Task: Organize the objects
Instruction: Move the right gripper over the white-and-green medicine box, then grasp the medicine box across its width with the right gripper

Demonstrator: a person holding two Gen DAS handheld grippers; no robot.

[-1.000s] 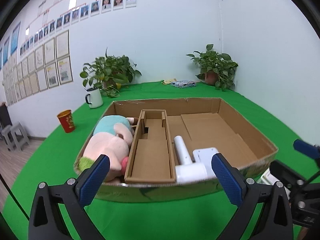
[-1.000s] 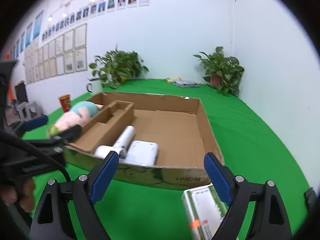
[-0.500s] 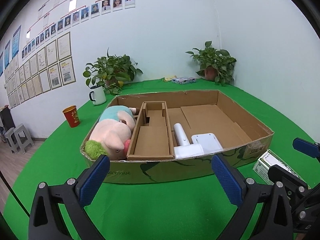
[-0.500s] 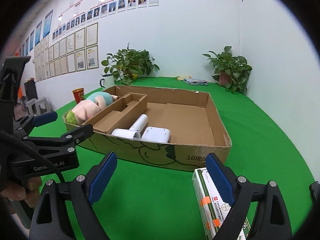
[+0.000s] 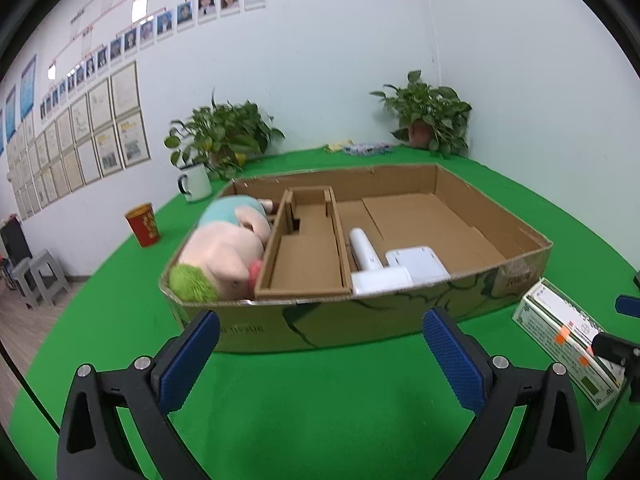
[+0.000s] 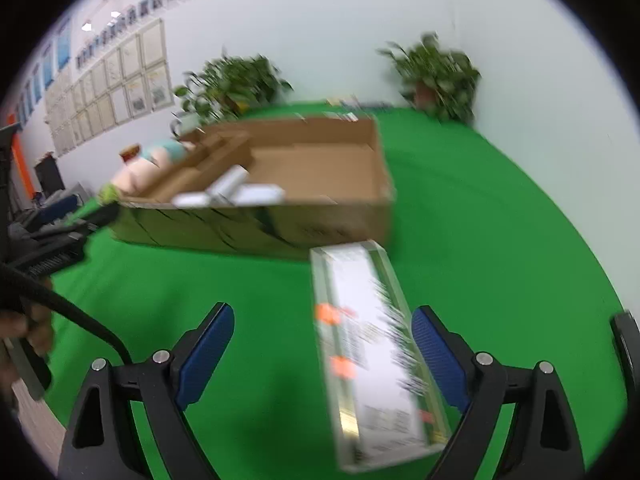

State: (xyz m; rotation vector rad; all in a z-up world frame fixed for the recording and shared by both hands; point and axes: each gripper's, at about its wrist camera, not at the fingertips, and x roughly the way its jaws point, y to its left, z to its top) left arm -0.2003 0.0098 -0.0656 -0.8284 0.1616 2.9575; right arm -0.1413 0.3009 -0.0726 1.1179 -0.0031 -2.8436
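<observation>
I work in an office: framed certificates [image 5: 100,136] and staff portraits [image 5: 208,2] line the wall, potted plants [image 5: 430,114] beside.

My left gripper [image 5: 320,350] points downward with its blue-padded jaws spread wide, gripping nothing. My right gripper [image 6: 322,346] tilts down more steeply, jaws also wide apart, pads pressing on nothing.

Green table [image 5: 320,392] bears cardboard box [image 5: 360,320], carton [image 5: 568,340], cups, plants.
</observation>
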